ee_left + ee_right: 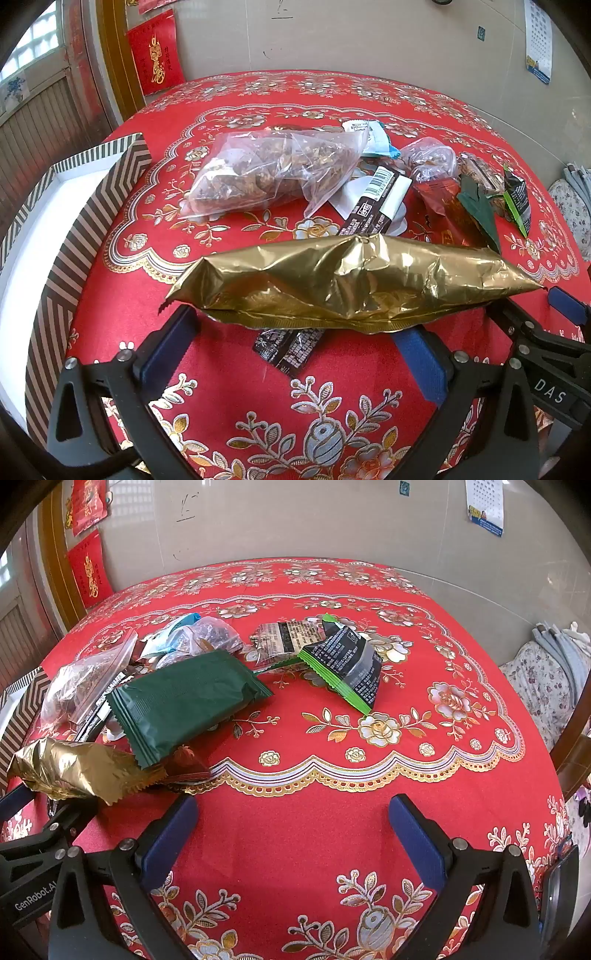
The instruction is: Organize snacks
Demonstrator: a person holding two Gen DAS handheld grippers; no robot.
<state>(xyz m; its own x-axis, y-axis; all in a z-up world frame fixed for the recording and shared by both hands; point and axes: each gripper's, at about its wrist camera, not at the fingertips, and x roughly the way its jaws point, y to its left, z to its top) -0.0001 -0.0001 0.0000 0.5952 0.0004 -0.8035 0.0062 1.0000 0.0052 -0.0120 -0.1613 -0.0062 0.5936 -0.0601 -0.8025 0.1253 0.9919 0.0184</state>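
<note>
A red floral worktop (332, 760) carries a striped box (92, 206) at left and scattered snacks. The gold foil packet (347, 280), seemingly light, crinkly and slippery, lies across the left gripper (295, 332)'s spread fingers; grip its middle. The right gripper (293, 830) is empty, fingers apart.

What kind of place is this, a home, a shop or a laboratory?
Most likely a home. A red floral tablecloth covers the table, red paper decorations and a wall calendar hang behind, and flowered bedding lies to the right.
</note>
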